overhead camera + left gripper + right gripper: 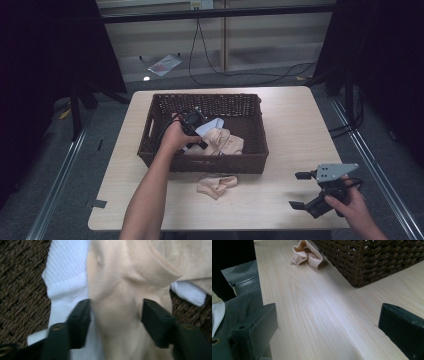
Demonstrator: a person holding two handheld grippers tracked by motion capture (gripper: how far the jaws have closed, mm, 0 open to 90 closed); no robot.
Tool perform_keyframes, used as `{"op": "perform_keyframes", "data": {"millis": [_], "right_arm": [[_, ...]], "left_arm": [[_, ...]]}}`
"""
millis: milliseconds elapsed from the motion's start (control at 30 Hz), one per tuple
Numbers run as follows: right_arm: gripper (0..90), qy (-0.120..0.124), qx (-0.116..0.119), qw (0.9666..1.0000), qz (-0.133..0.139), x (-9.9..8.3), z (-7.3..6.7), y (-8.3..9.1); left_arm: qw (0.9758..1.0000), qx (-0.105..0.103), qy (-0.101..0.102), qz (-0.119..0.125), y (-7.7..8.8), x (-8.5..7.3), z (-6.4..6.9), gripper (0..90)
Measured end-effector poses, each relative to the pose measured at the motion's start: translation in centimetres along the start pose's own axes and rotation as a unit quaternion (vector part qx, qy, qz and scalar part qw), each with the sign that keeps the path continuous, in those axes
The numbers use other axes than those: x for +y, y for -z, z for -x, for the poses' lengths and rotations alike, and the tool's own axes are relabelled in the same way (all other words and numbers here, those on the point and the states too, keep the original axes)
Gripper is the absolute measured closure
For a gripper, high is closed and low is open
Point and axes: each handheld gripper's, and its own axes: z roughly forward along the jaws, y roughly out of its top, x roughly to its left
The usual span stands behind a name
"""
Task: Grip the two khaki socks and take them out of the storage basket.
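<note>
1. Left claw (116, 315) sits inside the dark brown woven wicker basket (250, 162), jaws closed partway on a peach knitted sock (120, 290) lying over a white ribbed sock (66, 275)
2. Right claw (325, 336) hangs wide apart, empty, above the pale wooden bench (317, 315)
3. Another crumpled peach sock (216, 184) lies on the bench, touching the basket's near wall

Left gripper (192, 122): black, with a trailing black cable. Right gripper (301, 190): black, blocky jaws with round screw holes, topped by a grey three-cornered plate. Forearms were bare, unsleeved.

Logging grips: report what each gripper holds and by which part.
The left gripper straddles a peach sock in the basket mid-length; whether it is clamped cannot be told. The right gripper is open, holding nothing.
</note>
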Motion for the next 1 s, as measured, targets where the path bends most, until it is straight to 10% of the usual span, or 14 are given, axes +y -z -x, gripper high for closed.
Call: {"op": "perform_keyframes", "data": {"millis": [500, 1000], "right_arm": [[1.7, 0.0, 0.001, 1.0, -0.002, 0.0, 0.1, 0.0], [1.6, -0.001, 0.002, 1.0, -0.001, 0.0, 0.1, 0.0]], "left_arm": [[0.9994, -0.014, 0.022, -0.024, 0.3, 0.1, 0.5, 82.5], [0.999, -0.018, 0.041, -0.003, 4.3, 0.7, 1.0, 84.1]]}}
